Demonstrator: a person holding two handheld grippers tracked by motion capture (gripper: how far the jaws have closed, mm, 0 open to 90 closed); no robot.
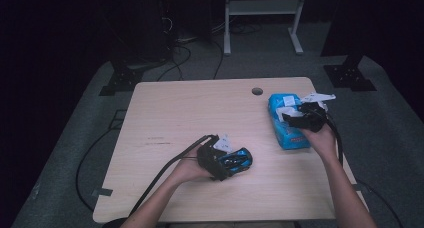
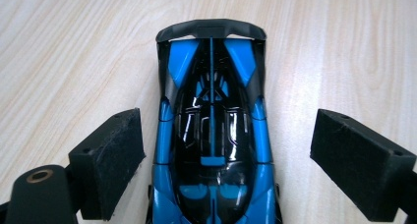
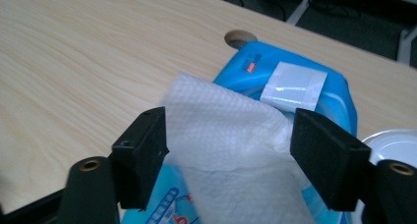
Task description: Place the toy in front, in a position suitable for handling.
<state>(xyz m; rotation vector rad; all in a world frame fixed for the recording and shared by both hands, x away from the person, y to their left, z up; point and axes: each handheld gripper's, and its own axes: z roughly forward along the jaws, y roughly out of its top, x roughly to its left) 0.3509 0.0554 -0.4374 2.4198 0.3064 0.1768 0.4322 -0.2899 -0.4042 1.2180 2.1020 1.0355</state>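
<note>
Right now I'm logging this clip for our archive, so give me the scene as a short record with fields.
surface: wooden table with a round hole
left gripper: jaws open, one on each side of the toy car, pads clear of it
toy car: blue and black, resting on the table
right gripper: jaws open around a white wipe
white wipe: sticking up from the blue wipes pack
blue wipes pack: lying flat near the table's right edge

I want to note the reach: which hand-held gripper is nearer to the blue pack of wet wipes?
Right. The right hand-held gripper is over the wet wipes pack, its jaws on either side of a white wipe. The left hand-held gripper is farther off, around the blue toy car.
</note>
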